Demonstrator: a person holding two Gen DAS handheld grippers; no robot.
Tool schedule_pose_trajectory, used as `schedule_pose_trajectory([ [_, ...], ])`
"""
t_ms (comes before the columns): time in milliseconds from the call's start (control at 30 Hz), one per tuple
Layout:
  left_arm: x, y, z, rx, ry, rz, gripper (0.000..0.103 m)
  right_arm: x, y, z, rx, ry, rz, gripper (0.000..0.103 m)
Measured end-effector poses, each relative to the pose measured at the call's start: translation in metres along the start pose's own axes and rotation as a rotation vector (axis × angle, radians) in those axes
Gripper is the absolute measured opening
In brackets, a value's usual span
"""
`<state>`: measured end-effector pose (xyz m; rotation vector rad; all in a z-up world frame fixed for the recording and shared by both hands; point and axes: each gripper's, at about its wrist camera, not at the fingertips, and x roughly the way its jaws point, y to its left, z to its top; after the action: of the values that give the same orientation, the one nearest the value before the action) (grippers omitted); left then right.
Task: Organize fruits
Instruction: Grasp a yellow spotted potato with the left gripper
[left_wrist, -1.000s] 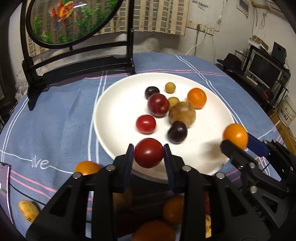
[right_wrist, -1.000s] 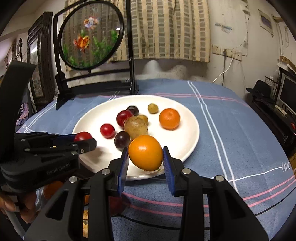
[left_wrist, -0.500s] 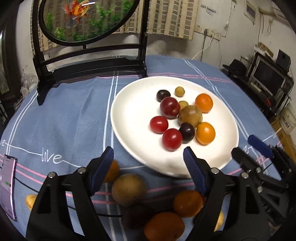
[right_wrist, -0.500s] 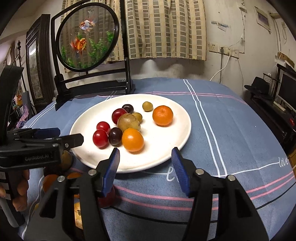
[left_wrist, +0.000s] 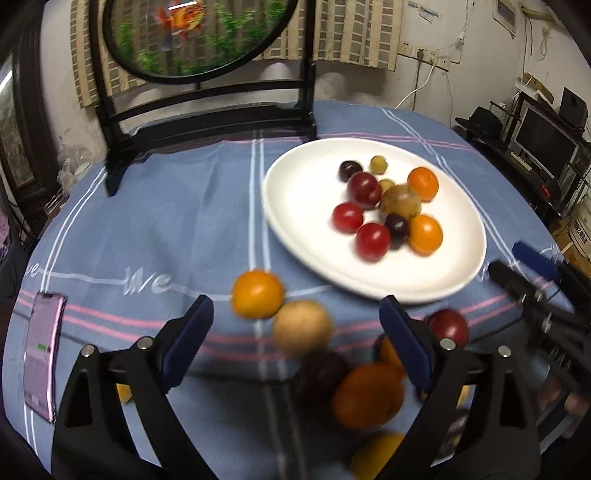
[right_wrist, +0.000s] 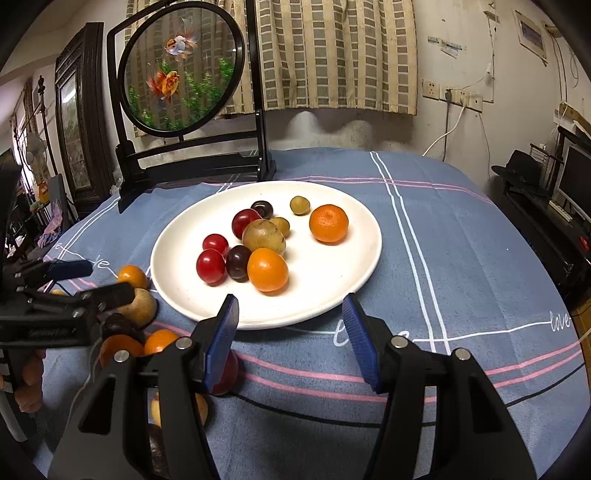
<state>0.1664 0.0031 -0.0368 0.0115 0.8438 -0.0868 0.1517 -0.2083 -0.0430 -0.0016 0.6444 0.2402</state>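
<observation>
Blue cloth with white and pink stripes covers the table (right_wrist: 461, 258), and a round goldfish screen (right_wrist: 183, 74) in a black stand rises at the far edge in front of checked curtains. Near the middle sits a white plate (right_wrist: 332, 288) holding ten fruits: red and dark plums, two small greenish ones, a brown round fruit, an orange (right_wrist: 328, 223) off to the right and a second orange (right_wrist: 267, 269) nearest me.

My right tool (right_wrist: 291, 341) hangs released just short of the plate's near rim, its blue pads spread wide with nothing between them. My left tool (left_wrist: 295, 345) is likewise released, its pads wide apart over the loose pile on the cloth beside the plate. In that pile an orange fruit (left_wrist: 257, 293) touches a tan round fruit (left_wrist: 302, 326), with a red plum (left_wrist: 448, 326) and more orange and dark fruit closer in, blurred. A phone (left_wrist: 41, 350) lies flat on the cloth at the far left.
</observation>
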Motion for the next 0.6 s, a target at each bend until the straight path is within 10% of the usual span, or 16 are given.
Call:
schedule_pose_trajectory([
  [600,-0.041,0.078,-0.054,-0.067,-0.028,0.096,0.093,-0.016,0.002,-0.004,0.001,0.011,0.024,0.061],
])
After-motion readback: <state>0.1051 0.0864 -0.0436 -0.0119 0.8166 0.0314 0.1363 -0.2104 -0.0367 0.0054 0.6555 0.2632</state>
